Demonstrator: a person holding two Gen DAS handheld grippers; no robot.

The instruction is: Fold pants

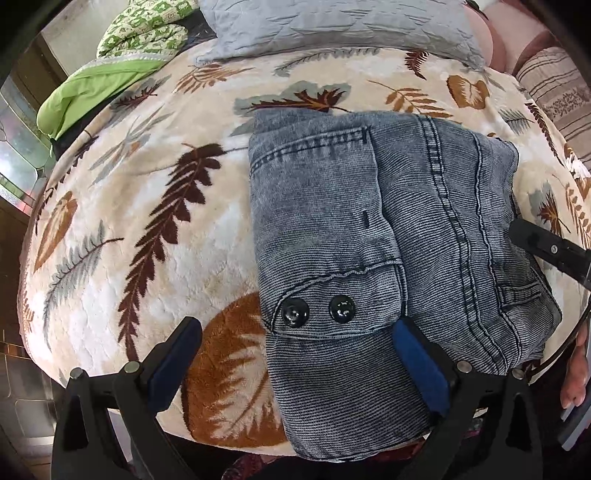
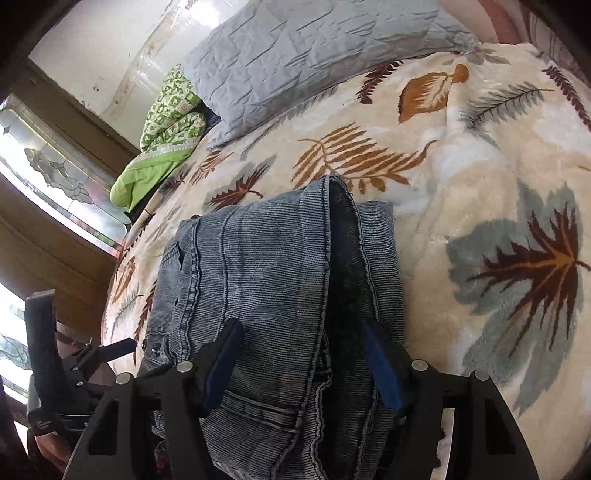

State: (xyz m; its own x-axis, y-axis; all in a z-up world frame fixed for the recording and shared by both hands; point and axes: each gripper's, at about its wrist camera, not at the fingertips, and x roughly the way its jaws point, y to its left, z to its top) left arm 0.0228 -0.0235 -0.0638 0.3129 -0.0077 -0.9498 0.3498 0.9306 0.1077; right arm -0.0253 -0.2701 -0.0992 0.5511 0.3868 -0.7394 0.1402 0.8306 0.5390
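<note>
The grey-blue denim pants (image 1: pixel 388 236) lie folded into a compact stack on the leaf-print blanket (image 1: pixel 147 229), with two black buttons (image 1: pixel 317 310) on top near me. My left gripper (image 1: pixel 295 354) is open and hovers over the near left edge of the stack; its right finger (image 1: pixel 421 365) rests on the denim. My right gripper (image 2: pixel 303 354) is open and straddles the near end of the pants (image 2: pixel 258 266), with fabric between its fingers. The right gripper's tip also shows in the left wrist view (image 1: pixel 546 247).
A grey quilted pillow (image 1: pixel 332 26) lies at the far side of the bed. A green patterned quilt (image 1: pixel 122 48) is bunched at the far left. A striped pillow (image 1: pixel 554 92) sits at the right. A window (image 2: pixel 48 173) is on the left.
</note>
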